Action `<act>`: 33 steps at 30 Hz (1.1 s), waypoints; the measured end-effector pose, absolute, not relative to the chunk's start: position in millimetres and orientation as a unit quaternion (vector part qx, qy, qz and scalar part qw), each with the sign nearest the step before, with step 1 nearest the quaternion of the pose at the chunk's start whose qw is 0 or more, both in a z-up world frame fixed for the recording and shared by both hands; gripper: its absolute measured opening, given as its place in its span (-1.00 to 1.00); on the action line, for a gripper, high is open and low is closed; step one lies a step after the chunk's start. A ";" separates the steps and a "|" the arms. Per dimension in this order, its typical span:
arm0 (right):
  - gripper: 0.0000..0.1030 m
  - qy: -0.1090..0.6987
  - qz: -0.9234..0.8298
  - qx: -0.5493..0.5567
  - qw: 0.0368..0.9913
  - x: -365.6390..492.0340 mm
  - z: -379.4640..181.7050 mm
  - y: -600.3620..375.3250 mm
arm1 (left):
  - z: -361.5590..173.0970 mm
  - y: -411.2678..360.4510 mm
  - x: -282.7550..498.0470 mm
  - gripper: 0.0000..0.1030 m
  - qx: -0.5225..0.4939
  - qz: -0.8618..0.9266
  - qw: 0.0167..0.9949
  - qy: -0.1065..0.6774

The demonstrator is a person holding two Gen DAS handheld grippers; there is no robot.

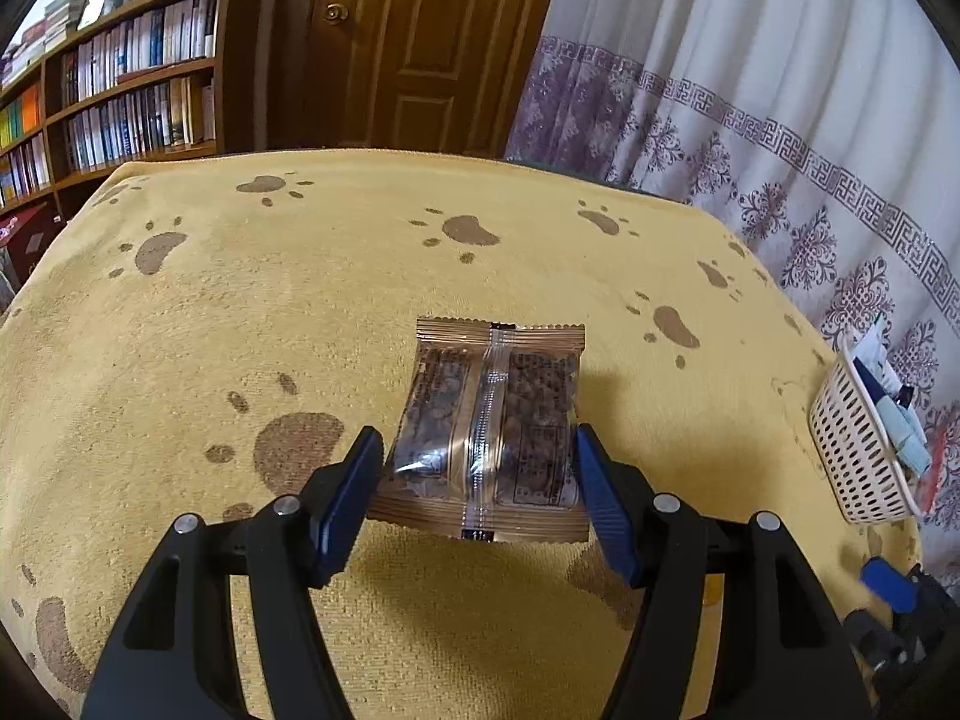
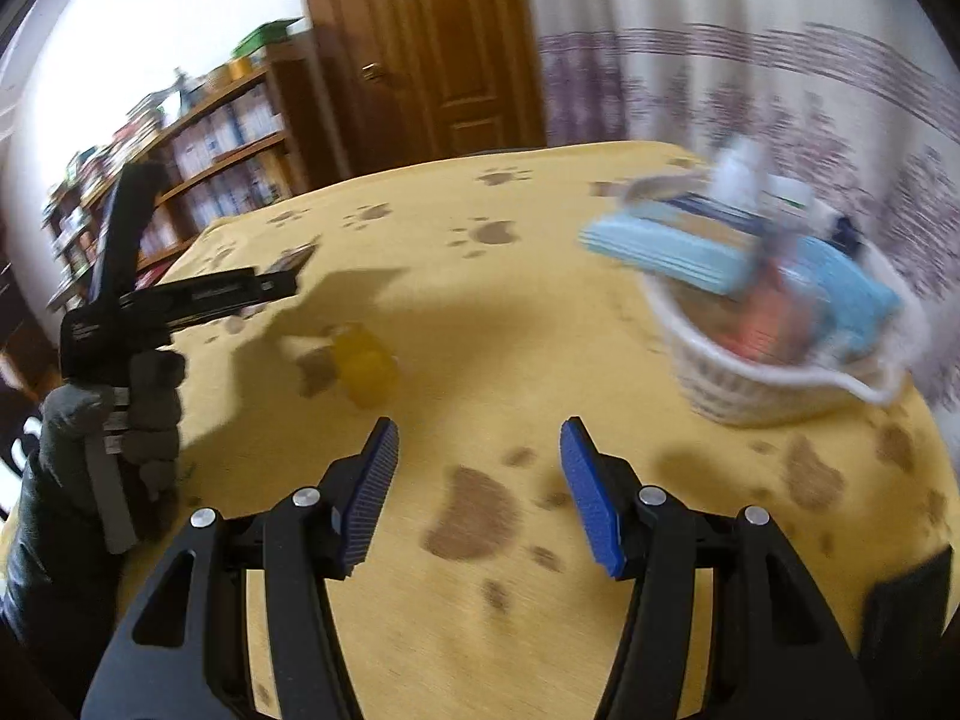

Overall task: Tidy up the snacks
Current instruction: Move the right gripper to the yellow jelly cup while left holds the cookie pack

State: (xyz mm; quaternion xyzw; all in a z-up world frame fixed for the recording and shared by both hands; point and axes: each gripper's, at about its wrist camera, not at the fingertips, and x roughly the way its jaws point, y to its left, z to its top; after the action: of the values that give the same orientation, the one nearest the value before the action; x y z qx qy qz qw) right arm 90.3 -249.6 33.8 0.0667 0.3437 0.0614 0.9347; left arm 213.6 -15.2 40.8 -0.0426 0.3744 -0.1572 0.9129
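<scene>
The snack packet (image 1: pixel 486 432), a flat clear-and-brown wrapper with a centre seam facing up and dark nutty pieces showing through, sits between the blue pads of the left claw (image 1: pixel 480 480), which presses on its two side edges near the closer end. It appears lifted just off the yellow paw-print cloth (image 1: pixel 300 312) covering the worktop, judging by the shadow under its near edge. Holding it by the edges probably keeps the contents from being crushed and leaves the far end free to slide into a container. The back panel carries small printed text and a framed table, too fine to read; no brand name can be made out.

To the right, near the worktop's edge, stands a white perforated basket (image 1: pixel 852 456) already holding several packets, among them light blue ones; this looks like the place where snacks are being gathered.

The right claw (image 2: pixel 480 480) stands moderately open with nothing between its pads, hovering over bare cloth with the basket ahead to its right, blurred. A small yellow item (image 2: pixel 366 369) lies on the cloth ahead, too smeared to identify. A gloved hand (image 2: pixel 120 414) grips the left tool's handle.
</scene>
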 end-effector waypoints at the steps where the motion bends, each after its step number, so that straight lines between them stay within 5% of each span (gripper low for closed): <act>1: 0.13 0.346 0.071 0.061 0.934 96.3 33.5 -241.9 | 41.9 -14.3 213.1 0.26 -0.044 -0.157 0.913 0.373; 15: 0.11 0.368 0.103 0.036 0.924 162.6 20.5 -195.7 | 49.1 -3.2 211.7 0.26 -0.067 -0.153 0.918 0.360; 22: -0.32 0.380 0.098 0.027 0.919 178.8 11.8 -189.6 | 48.8 -1.3 212.9 0.26 -0.073 -0.151 0.917 0.361; 33: -0.35 0.373 0.102 0.031 0.922 162.2 17.0 -193.4 | 54.2 -0.3 210.1 0.26 -0.079 -0.151 0.921 0.350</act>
State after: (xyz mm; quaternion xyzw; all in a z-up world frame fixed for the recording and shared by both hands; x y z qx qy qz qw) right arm 162.2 -193.4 17.0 0.0308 0.3733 0.1016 0.9216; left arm 210.1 -0.3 54.2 -0.0795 0.3501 -0.1514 0.9210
